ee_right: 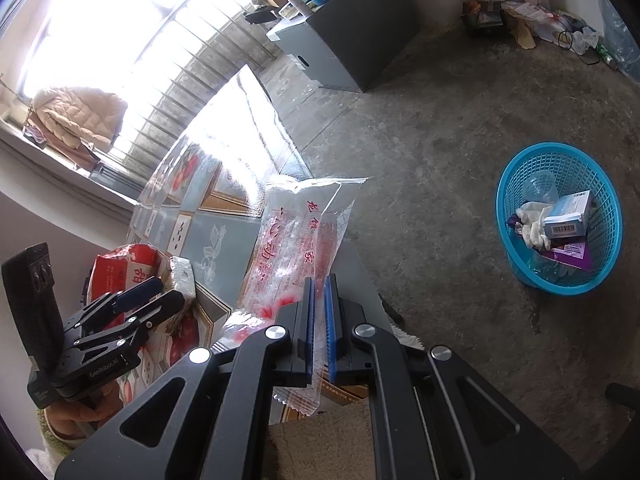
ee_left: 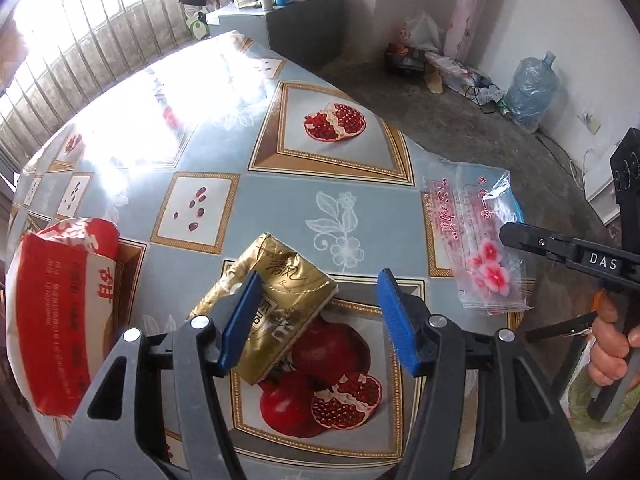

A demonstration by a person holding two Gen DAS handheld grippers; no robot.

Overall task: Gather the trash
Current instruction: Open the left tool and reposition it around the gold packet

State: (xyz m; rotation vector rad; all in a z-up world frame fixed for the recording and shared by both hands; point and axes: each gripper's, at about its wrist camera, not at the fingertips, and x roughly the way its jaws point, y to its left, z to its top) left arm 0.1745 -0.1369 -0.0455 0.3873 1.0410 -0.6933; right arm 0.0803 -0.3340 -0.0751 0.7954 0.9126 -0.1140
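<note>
In the left wrist view, the left gripper point(ee_left: 320, 312) hangs with jaws apart above the table point(ee_left: 280, 196), a gold packet point(ee_left: 276, 280) lying under its left finger. A clear plastic wrapper point(ee_left: 476, 236) lies at the table's right edge.

In the right wrist view, the right gripper point(ee_right: 319, 320) pinches that wrapper point(ee_right: 296, 240) tight. A blue basket point(ee_right: 516, 256) with trash stands on the floor.

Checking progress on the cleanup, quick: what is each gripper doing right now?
Left gripper: open, jaws over the gold packet, not gripping it.
Right gripper: shut on the clear plastic bag.
</note>
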